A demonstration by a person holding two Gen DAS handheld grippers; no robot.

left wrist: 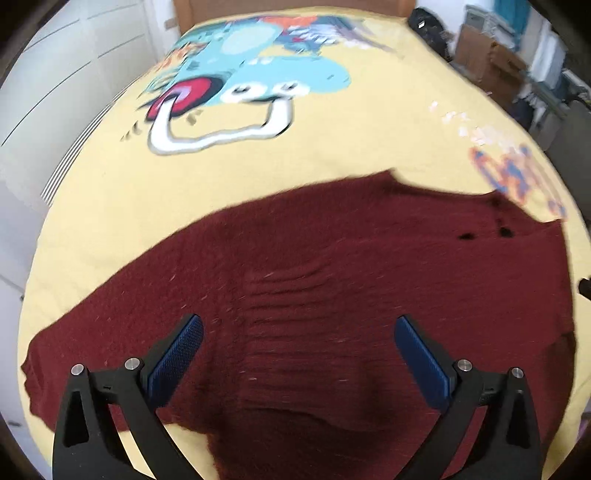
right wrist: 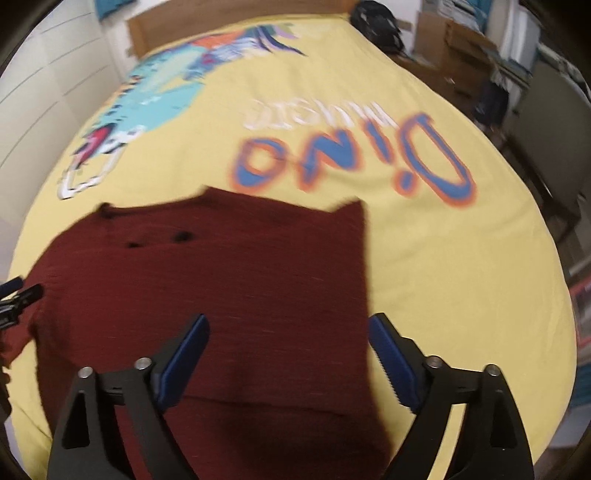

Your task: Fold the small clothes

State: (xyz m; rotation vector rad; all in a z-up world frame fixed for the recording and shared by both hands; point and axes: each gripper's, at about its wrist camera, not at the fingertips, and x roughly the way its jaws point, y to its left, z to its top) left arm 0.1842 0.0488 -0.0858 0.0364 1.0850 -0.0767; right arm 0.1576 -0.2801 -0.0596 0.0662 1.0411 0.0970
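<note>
A dark red knitted sweater (left wrist: pixel 332 266) lies spread on a yellow bed sheet (left wrist: pixel 351 140) printed with a cartoon dinosaur. In the left wrist view one sleeve reaches to the left. My left gripper (left wrist: pixel 298 332) is open above the sweater's near middle and holds nothing. In the right wrist view the sweater (right wrist: pixel 229 266) lies with its right edge folded straight. My right gripper (right wrist: pixel 289 330) is open above that right part and holds nothing. The left gripper's tip (right wrist: pixel 22 295) shows at the left edge of the right wrist view.
The sheet (right wrist: pixel 461 258) carries blue and orange "Dino" lettering (right wrist: pixel 354 162). White cupboard doors (left wrist: pixel 66 66) stand on the left. Cardboard boxes and shelves (left wrist: pixel 491 55) stand beyond the bed on the right. A black bag (right wrist: pixel 376 18) sits by the headboard.
</note>
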